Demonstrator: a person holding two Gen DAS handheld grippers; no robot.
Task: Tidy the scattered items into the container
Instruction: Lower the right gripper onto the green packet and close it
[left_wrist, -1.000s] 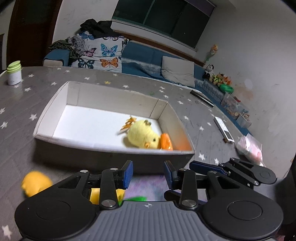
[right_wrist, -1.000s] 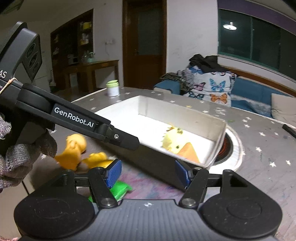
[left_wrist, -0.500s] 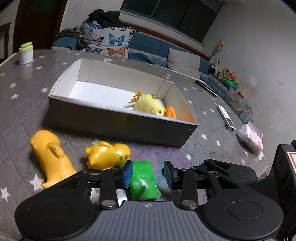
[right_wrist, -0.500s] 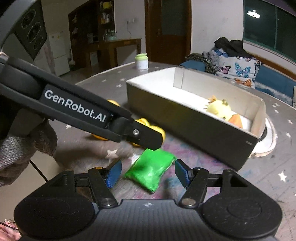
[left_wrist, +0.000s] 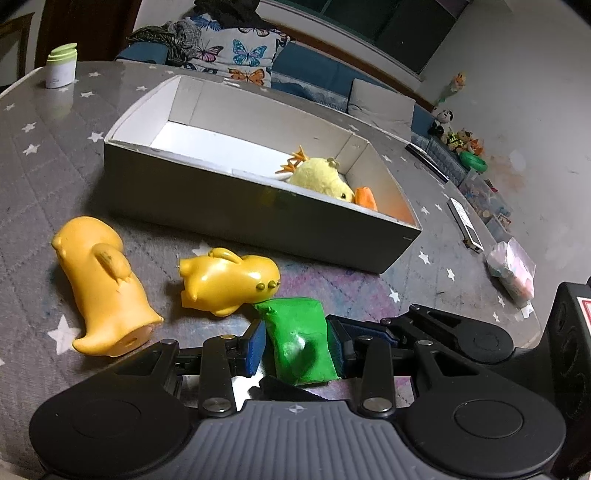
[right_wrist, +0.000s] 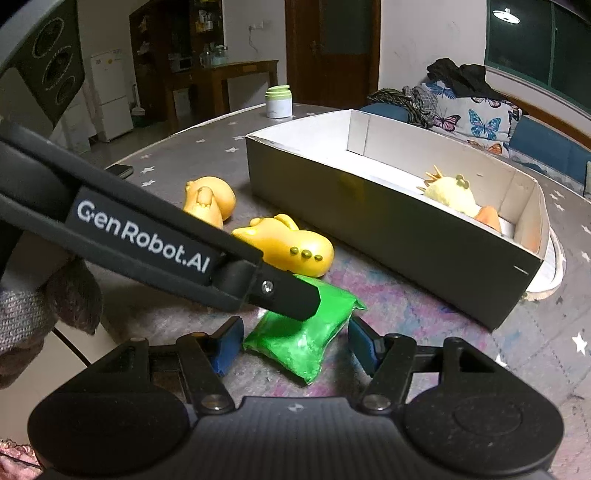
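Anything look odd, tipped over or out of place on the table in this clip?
Both yellow toy animals lie tipped on their sides outside the box: the larger one and the smaller one. Both grippers crowd the same green packet: the left gripper closes on it while the right gripper straddles it, open.

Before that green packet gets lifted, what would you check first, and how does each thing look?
1. Left gripper closed on the green packet: ok, both blue pads touch its sides.
2. Right gripper out of the way: not ok, it is open with its fingers on either side of the same packet.
3. Packet free of neighbours: cannot tell, its far corner meets the small yellow rubber toy.
4. Room in the cardboard box: ok, only a plush chick and an orange piece at one end.
5. The long yellow rubber toy clear of the path: ok, off to the side.
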